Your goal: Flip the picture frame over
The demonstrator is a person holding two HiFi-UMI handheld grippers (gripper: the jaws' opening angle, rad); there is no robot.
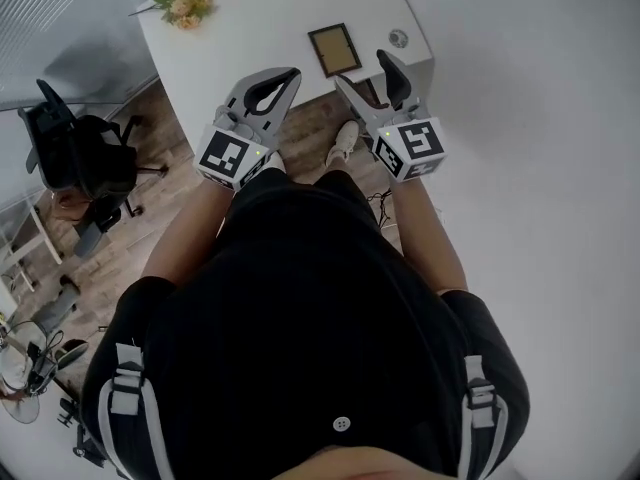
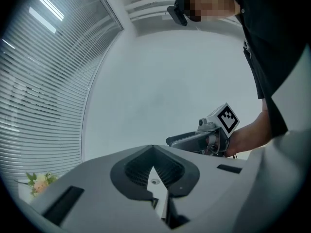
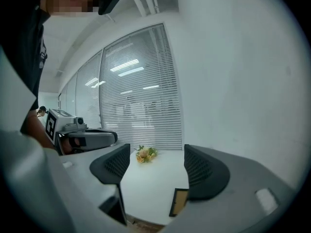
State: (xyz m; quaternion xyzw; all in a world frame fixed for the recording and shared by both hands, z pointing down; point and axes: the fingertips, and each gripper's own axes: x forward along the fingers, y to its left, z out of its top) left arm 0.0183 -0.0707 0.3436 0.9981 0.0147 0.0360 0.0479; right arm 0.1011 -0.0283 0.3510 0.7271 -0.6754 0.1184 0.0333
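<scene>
The left gripper [image 2: 153,149] has its jaws pressed together at the tips, with only a narrow slit lower down and nothing between them. The right gripper [image 3: 158,171] has its jaws spread wide and holds nothing. Beyond them a dark rectangular picture frame [image 1: 334,49] with a tan centre lies flat on the white table [image 1: 250,28], close to its near edge and towards the right, touched by neither gripper. A bunch of pale orange flowers [image 1: 187,0] lies at the far left.
</scene>
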